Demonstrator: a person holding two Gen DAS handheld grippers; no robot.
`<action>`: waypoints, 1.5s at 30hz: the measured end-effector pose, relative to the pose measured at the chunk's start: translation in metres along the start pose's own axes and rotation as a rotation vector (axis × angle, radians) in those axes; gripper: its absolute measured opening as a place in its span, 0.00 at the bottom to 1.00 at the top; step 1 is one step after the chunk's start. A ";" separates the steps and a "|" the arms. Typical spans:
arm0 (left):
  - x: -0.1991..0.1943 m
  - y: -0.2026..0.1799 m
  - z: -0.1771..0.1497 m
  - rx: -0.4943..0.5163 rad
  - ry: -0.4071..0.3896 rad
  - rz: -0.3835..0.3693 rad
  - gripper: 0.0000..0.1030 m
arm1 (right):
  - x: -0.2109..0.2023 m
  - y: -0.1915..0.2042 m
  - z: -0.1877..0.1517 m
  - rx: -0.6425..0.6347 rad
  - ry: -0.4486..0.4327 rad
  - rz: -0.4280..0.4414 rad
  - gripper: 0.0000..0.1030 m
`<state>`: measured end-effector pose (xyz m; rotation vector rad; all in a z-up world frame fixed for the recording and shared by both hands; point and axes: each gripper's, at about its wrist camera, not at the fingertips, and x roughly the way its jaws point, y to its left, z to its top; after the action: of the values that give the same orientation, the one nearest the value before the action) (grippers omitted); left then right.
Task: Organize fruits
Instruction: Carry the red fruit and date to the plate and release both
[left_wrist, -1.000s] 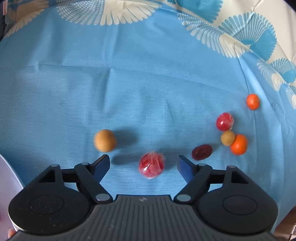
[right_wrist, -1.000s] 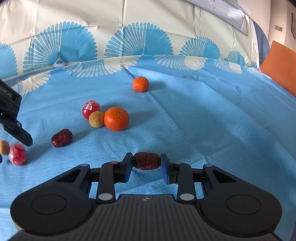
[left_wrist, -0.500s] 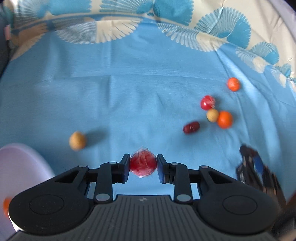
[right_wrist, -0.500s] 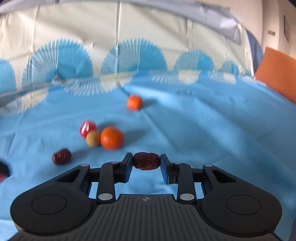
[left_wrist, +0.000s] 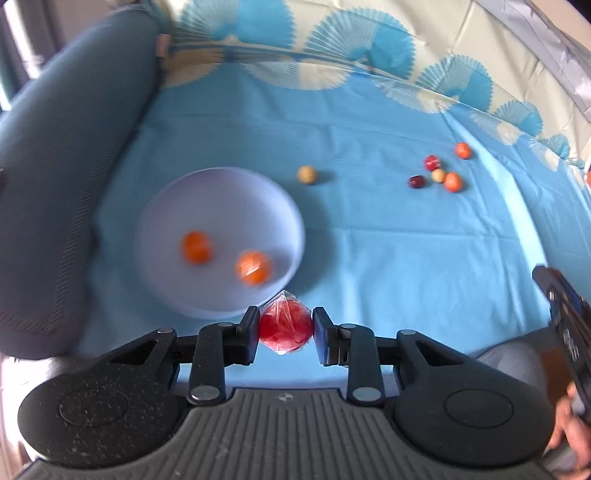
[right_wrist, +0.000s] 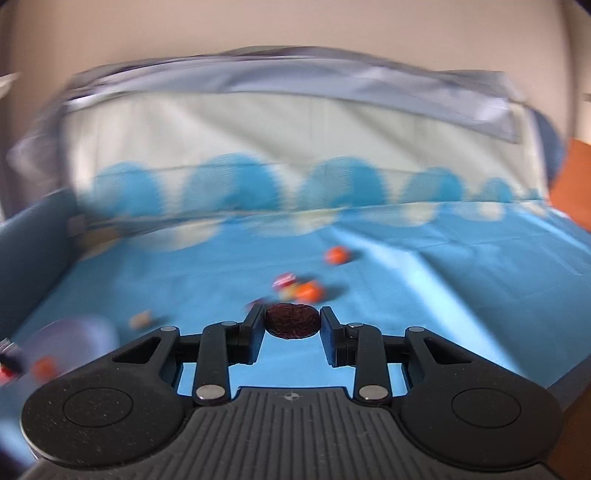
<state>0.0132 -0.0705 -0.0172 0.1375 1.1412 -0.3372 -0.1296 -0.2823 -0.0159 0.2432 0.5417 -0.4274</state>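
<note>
My left gripper (left_wrist: 285, 330) is shut on a red fruit in clear wrap (left_wrist: 285, 326), held above the blue cloth just before the near rim of a pale lilac bowl (left_wrist: 184, 206). Two oranges (left_wrist: 197, 246) lie in the bowl. My right gripper (right_wrist: 292, 321) is shut on a dark red wrinkled date (right_wrist: 292, 320), held above the cloth. A tan round fruit (left_wrist: 307, 174) lies right of the bowl. Further right sits a cluster: a date (left_wrist: 416, 181), a red wrapped fruit (left_wrist: 432, 162), a tan fruit (left_wrist: 438, 175) and oranges (left_wrist: 453, 182). The bowl (right_wrist: 74, 338) also shows blurred at the right wrist view's lower left.
A dark blue-grey cushion (left_wrist: 62, 177) borders the cloth on the left. A fan-patterned cloth back (left_wrist: 369, 55) rises behind. The right gripper's body (left_wrist: 565, 325) and a hand show at the left wrist view's right edge. An orange cushion (right_wrist: 576, 177) is at far right.
My left gripper closed on the red wrapped fruit, lifted it and carried it left to the bowl's near rim. My right gripper rose, still holding the date.
</note>
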 end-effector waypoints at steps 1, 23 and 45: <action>-0.009 0.008 -0.009 -0.008 -0.011 0.011 0.33 | -0.013 0.010 -0.003 -0.010 0.019 0.043 0.33; -0.073 0.093 -0.073 -0.173 -0.150 -0.029 0.33 | -0.105 0.125 -0.008 -0.300 0.024 0.319 0.33; -0.031 0.110 -0.021 -0.144 -0.162 -0.001 0.33 | -0.039 0.168 -0.004 -0.338 0.099 0.342 0.33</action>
<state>0.0196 0.0448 -0.0047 -0.0173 1.0013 -0.2609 -0.0853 -0.1202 0.0210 0.0290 0.6459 0.0117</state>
